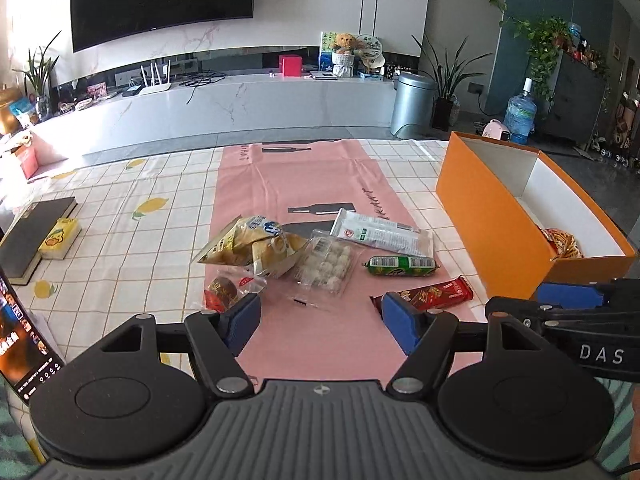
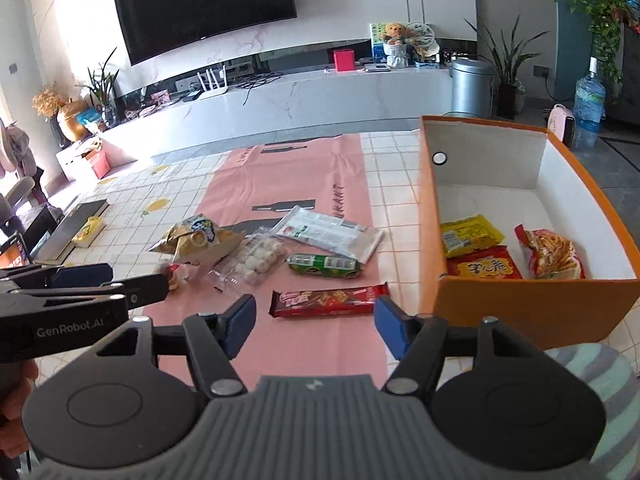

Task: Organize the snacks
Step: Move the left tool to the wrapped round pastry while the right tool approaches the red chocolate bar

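Note:
Loose snacks lie on a pink mat (image 1: 312,184): a yellow chip bag (image 1: 252,248), a clear tray of white balls (image 1: 326,266), a white packet (image 1: 380,232), a green roll (image 1: 400,266), a red biscuit pack (image 2: 328,302) and a small red-wrapped round snack (image 1: 222,290). My left gripper (image 1: 320,316) hovers open over the mat's near part, its fingers empty. My right gripper (image 2: 314,316) is open just short of the red biscuit pack, not touching it. An orange box (image 2: 520,312) at the right holds a yellow pack (image 2: 470,234), a red pack (image 2: 484,268) and a red bag of sticks (image 2: 552,254).
A dark book (image 1: 36,232) with a yellow pack (image 1: 60,236) beside it lies at the table's left. A lit phone (image 1: 24,340) leans at the near left edge. The checked tablecloth (image 1: 160,240) covers the table. Beyond the far edge are a TV bench and a bin.

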Demonstrator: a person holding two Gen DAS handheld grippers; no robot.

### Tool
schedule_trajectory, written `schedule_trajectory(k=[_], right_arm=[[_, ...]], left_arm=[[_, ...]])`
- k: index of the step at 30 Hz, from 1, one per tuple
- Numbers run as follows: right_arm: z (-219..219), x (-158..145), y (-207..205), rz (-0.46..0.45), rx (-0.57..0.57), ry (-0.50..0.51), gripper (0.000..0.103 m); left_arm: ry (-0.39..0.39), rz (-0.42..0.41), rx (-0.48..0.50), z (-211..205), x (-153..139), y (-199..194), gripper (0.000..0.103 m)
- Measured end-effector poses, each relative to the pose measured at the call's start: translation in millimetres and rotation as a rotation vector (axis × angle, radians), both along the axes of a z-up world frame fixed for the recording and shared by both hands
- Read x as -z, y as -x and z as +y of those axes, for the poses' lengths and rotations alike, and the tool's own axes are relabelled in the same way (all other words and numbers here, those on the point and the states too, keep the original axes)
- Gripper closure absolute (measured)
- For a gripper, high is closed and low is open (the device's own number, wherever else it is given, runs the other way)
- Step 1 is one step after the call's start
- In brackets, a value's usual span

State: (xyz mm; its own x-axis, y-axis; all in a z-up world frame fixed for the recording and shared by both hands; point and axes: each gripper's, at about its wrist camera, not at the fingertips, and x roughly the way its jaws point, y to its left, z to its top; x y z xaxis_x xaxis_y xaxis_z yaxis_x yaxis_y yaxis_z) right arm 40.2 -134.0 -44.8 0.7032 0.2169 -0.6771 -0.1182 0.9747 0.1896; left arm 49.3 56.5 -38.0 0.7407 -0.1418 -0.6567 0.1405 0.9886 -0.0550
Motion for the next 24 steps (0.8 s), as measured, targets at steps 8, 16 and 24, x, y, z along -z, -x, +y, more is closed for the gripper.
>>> schedule_trajectory(k=[8, 16, 24], right_arm=[[27.8, 27.9, -16.8, 0.063, -0.042, 0.040, 0.043], [31.8, 55.7, -42.2, 0.141, -0.012, 0.041, 0.039], [28.0, 76.9, -76.5, 0.234, 0.079, -0.051, 0.030]], left_arm=[[0.028, 0.005, -0.063, 23.7, 18.1, -6.1, 0.021], [0.004, 0.035, -0.108, 41.5, 41.4, -25.4, 0.018], [-0.021, 0.029, -0.092, 52.7, 57.9, -59.8, 0.018]])
